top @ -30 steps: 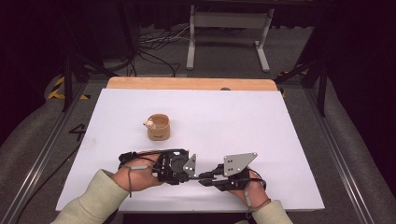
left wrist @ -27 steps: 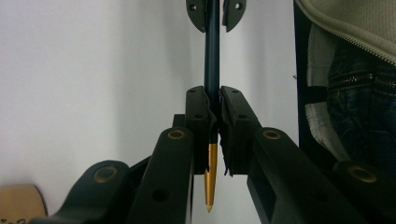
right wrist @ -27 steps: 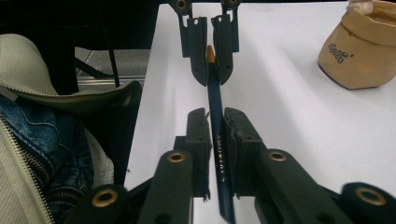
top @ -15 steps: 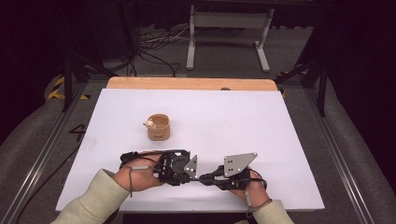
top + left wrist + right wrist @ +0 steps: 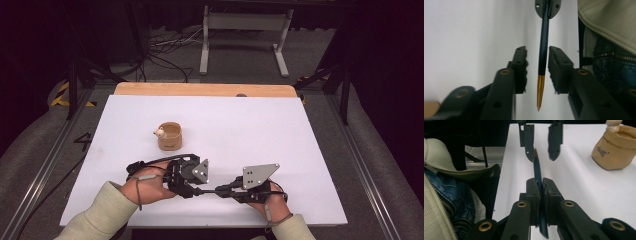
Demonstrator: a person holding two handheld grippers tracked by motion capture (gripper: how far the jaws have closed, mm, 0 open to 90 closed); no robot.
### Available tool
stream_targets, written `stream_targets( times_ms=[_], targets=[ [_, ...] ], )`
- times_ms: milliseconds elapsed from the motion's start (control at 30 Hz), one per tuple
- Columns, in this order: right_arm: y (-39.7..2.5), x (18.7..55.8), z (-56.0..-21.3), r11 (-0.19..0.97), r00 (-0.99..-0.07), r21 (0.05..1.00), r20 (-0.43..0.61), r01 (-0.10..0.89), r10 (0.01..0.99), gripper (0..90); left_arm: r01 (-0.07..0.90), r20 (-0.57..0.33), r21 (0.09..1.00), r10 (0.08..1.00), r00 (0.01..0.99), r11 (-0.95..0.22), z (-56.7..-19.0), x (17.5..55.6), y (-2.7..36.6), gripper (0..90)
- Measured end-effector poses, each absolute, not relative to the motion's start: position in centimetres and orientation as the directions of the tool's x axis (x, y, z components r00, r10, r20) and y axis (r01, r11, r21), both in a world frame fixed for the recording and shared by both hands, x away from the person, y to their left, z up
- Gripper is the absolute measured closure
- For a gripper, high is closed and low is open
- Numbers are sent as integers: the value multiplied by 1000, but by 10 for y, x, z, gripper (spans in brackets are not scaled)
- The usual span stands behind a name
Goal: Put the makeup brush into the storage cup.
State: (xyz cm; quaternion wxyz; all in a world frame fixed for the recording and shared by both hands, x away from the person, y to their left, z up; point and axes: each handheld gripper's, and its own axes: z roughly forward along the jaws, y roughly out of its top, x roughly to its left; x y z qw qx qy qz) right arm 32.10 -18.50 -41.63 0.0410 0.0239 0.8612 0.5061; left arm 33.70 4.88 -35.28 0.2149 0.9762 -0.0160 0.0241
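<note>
Handover mid-air, near edge of the white surface (image 5: pixel 300 150). Right tongs (image 5: pixel 541 187) are clamped on a dark blue pen (image 5: pixel 537 173), gripping it around mid-shaft; the gold tip points toward the left tongs (image 5: pixel 537 72). Left tongs are apart, jaws on either side of the pen near its gold end, not touching it. In the high view the two tongs meet nose to nose, left tongs (image 5: pixel 196 189) and right tongs (image 5: pixel 220 190), with the pen (image 5: pixel 207 190) bridging between them just above the surface.

Risks, as I judge them:
- The pen sits off-centre in the left gap, closer to one jaw. Closing could push it sideways and twist it in the right grip.
- Left jaws would bite close to the tapered gold tip; a grip there is thin and could slip out.
- If the right tongs release before the left have firm hold, the pen drops, rolls and may go off the near edge into the person's lap.
- Both clamped and pulling at different angles could lever the pen out.

The tan pot (image 5: pixel 170 136) with a small figure on its rim stands farther out to the left, well apart from the tongs; no collision risk now.
</note>
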Motion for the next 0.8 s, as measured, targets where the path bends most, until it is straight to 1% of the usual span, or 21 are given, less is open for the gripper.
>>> stream_targets(
  times_ms=[133, 167, 200, 267, 533, 767, 800],
  targets=[
    [-190, 320, -412, 460, -993, 888, -64, -10, 102, 842, 24, 5, 514, 31, 1000, -857, -351, 341, 61, 565],
    [-190, 320, -412, 460, -993, 888, -64, -10, 102, 842, 24, 5, 514, 31, 1000, -857, -351, 341, 61, 541],
    [-191, 320, -412, 450, -992, 893, -70, -14, 109, 842, 29, 1, 532, 35, 999, -846, -350, 342, 64, 541],
    [-196, 320, -409, 417, -990, 909, -74, -16, 123, 842, 45, -8, 562, 48, 999, -826, -351, 343, 68, 488],
    [-205, 319, -404, 352, -984, 936, -79, -19, 158, 842, 81, -32, 684, 81, 996, -725, -356, 344, 86, 429],
    [-209, 319, -403, 309, -981, 951, -76, -18, 177, 842, 86, -30, 749, 95, 995, -657, -361, 342, 93, 400],
    [-210, 319, -402, 302, -981, 953, -74, -17, 180, 842, 88, -35, 757, 94, 995, -648, -362, 342, 94, 377]
  ],
)
